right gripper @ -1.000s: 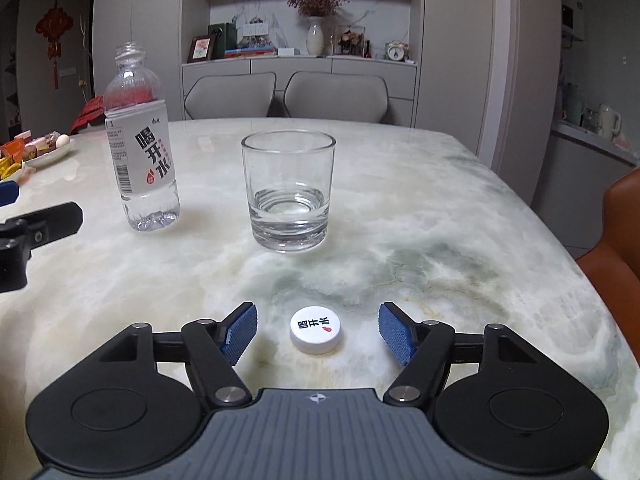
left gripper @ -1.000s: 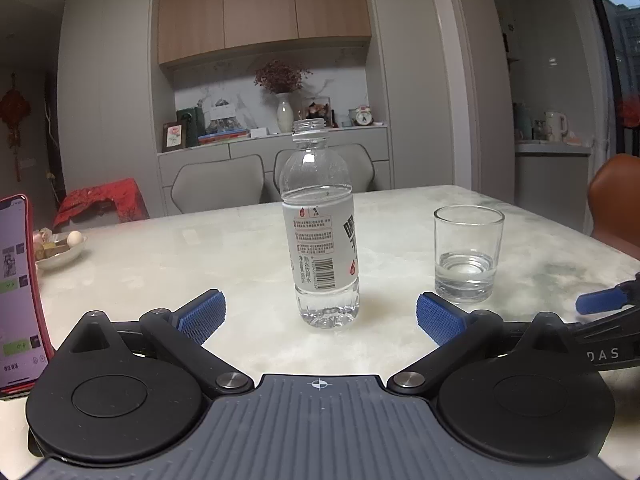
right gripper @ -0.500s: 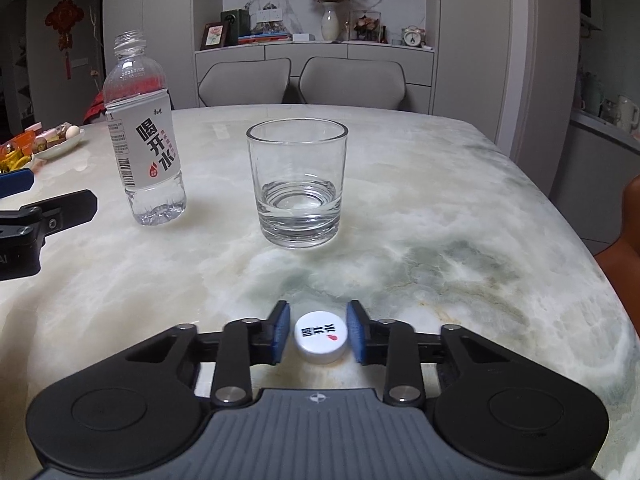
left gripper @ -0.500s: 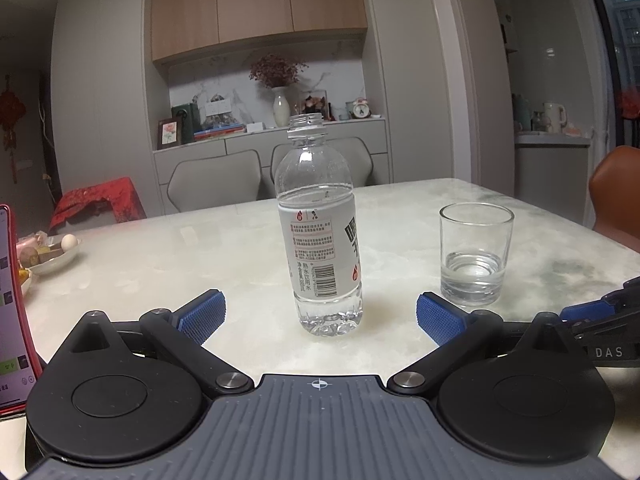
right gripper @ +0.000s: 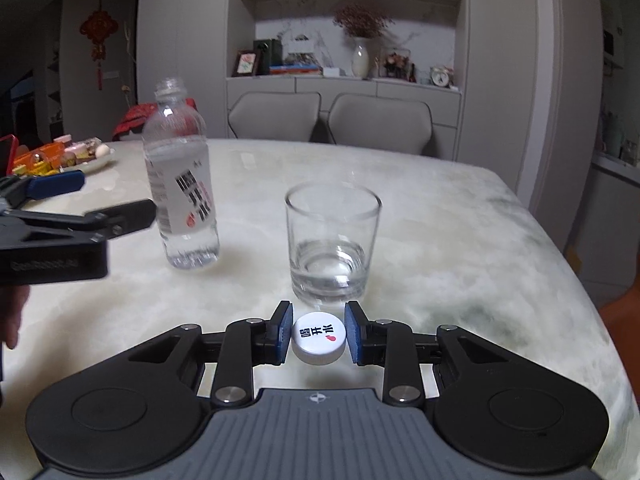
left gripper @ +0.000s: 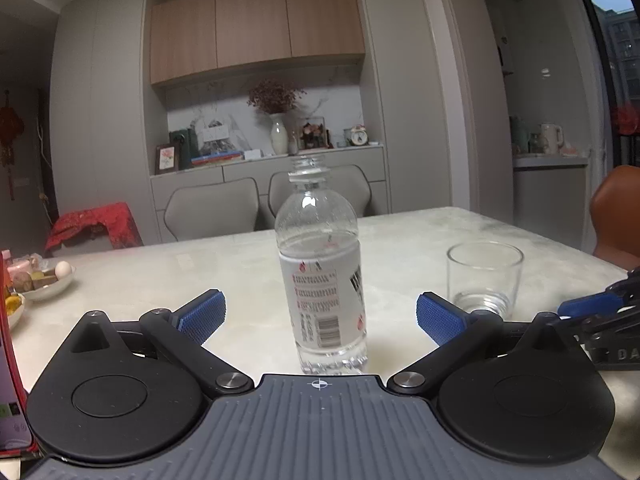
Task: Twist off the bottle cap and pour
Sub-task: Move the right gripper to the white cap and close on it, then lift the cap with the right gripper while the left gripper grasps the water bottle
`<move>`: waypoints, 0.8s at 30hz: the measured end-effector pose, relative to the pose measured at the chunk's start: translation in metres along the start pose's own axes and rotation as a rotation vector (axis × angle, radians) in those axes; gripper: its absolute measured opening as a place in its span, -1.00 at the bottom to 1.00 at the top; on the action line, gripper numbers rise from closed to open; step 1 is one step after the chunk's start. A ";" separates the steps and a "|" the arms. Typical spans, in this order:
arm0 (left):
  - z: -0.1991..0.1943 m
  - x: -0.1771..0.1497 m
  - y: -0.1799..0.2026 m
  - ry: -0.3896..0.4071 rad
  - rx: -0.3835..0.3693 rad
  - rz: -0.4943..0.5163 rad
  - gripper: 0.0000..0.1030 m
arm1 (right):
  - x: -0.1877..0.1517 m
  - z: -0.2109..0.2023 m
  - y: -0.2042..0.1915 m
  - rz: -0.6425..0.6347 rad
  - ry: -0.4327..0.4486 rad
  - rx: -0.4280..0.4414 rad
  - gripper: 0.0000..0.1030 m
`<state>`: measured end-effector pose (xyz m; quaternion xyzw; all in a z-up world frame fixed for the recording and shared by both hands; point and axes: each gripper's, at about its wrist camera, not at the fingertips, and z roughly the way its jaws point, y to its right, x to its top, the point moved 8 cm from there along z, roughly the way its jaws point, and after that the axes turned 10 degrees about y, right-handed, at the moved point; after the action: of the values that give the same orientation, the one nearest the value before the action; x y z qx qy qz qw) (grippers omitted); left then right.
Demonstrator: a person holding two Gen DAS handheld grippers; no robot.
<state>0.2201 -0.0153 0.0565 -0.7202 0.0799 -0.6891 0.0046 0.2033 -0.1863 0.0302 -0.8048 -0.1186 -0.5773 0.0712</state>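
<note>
Left gripper (left gripper: pixel 320 314) sits low on the marble table (left gripper: pixel 420 232) with its blue pads spread wide, and the uncapped bottle (left gripper: pixel 320 280) stands upright right between them, not touched by either pad as far as I can tell. Glass (left gripper: pixel 484 276) is off toward the right edge with a little water in the bottom, and a snack plate (left gripper: pixel 44 284) sits near the left edge. Over in the right wrist view, the right gripper (right gripper: pixel 318 336) is pinching the white cap (right gripper: pixel 319 338) between its pads, near the table's front edge and just in front of the glass (right gripper: pixel 333 246); can't tell if the cap is lifted or resting on the marble. Bottle (right gripper: pixel 182 192) stands to the left of the glass, with the left gripper (right gripper: pixel 80 216) reaching in beside it. My worry from here: that bottle is thin plastic and open, so a hard squeeze could burp water out the neck, and an off-centre or too-low grab could tip it. The cap is also shallow, so it could pop out of that pinch.
</note>
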 end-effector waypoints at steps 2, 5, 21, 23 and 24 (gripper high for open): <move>0.009 0.002 -0.002 0.011 -0.005 -0.022 1.00 | 0.013 0.001 -0.004 -0.008 0.023 0.020 -0.39; 0.021 0.004 -0.002 0.026 -0.014 -0.033 1.00 | 0.028 0.003 -0.007 -0.024 0.052 0.039 -0.39; 0.065 -0.008 -0.003 0.014 -0.042 -0.108 0.74 | 0.105 0.027 -0.029 -0.109 0.163 0.195 -0.39; 0.067 -0.010 -0.005 0.020 -0.042 -0.132 0.73 | 0.114 0.031 -0.035 -0.131 0.178 0.230 -0.39; 0.068 -0.011 -0.005 0.022 -0.044 -0.138 0.72 | 0.117 0.032 -0.037 -0.137 0.184 0.246 -0.39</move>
<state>0.2876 -0.0157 0.0433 -0.7162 0.0455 -0.6938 -0.0597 0.2576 -0.1303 0.1296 -0.7236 -0.2361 -0.6333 0.1403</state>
